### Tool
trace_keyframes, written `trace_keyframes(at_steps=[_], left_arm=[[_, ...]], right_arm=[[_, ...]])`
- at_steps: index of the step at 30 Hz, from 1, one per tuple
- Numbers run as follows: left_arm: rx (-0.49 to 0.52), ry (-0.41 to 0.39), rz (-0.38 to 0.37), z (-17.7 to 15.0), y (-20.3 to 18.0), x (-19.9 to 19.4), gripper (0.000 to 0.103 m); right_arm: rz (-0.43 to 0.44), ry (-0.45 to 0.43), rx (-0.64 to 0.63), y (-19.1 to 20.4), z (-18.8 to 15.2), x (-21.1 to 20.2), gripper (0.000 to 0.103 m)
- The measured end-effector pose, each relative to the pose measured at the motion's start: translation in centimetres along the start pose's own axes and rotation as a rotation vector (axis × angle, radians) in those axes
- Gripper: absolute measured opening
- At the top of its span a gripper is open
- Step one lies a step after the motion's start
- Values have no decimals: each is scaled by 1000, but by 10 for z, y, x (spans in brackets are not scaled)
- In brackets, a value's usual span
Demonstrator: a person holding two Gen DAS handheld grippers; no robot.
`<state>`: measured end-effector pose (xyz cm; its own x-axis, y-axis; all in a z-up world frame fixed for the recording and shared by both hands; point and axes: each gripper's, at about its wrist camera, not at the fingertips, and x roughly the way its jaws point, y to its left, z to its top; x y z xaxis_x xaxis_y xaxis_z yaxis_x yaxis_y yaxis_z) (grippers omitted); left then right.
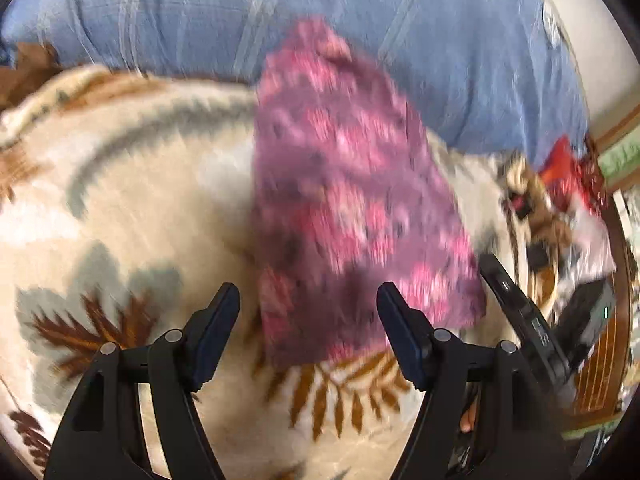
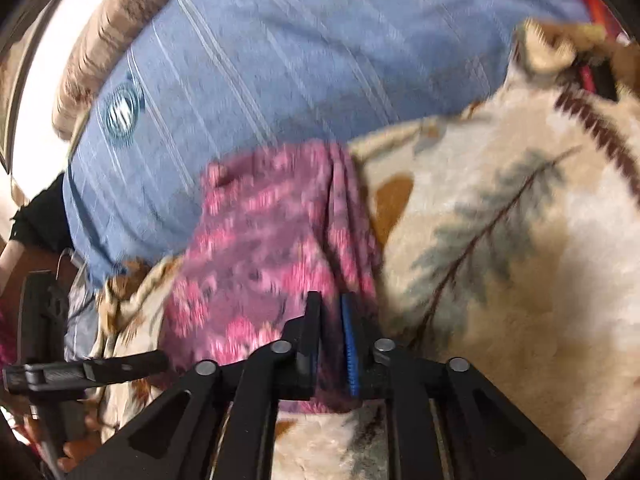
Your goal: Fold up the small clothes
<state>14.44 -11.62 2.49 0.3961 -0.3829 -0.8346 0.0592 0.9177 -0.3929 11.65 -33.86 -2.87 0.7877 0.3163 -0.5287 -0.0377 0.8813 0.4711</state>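
Two hand-held grippers work over one small garment (image 1: pixel 352 200), a purple cloth with a pink flower print, lying on a cream blanket (image 1: pixel 140 200) patterned with brown and grey leaves. Both views are blurred.

In the left wrist view the garment fills the centre of the frame as a long, narrow shape running from the upper middle down to the lower middle. Its far tip lies against a pale blue striped cover (image 1: pixel 200 12) across the top of the frame. The left gripper (image 1: pixel 308 316) sits at the bottom of the frame with its jaws wide apart and nothing pinched; the garment's near edge shows in the gap between them. At the lower right, the other gripper's black body comes in.

In the right wrist view the garment runs from the centre to the lower middle. The right gripper (image 2: pixel 331 340) has its jaws narrow, with a bunched fold of the cloth between them; whether the pads are pressing on it I cannot tell.

The cloth looks thin, light and limp. It will likely sag and crease wherever it is unsupported and may cling to the fuzzy blanket. A corner or hem edge seems the best place to pinch.
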Motion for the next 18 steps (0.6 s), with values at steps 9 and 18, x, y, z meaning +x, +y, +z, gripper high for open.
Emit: trace_keyframes(at_steps=[9,18], left_arm=[[1,27,129,3,18,49,74],[-66,2,-72,31,36,29,74]], right_arm=[[-25,90,-89,11,-5,51,12],[111,-45,113,-12,34,20,37]])
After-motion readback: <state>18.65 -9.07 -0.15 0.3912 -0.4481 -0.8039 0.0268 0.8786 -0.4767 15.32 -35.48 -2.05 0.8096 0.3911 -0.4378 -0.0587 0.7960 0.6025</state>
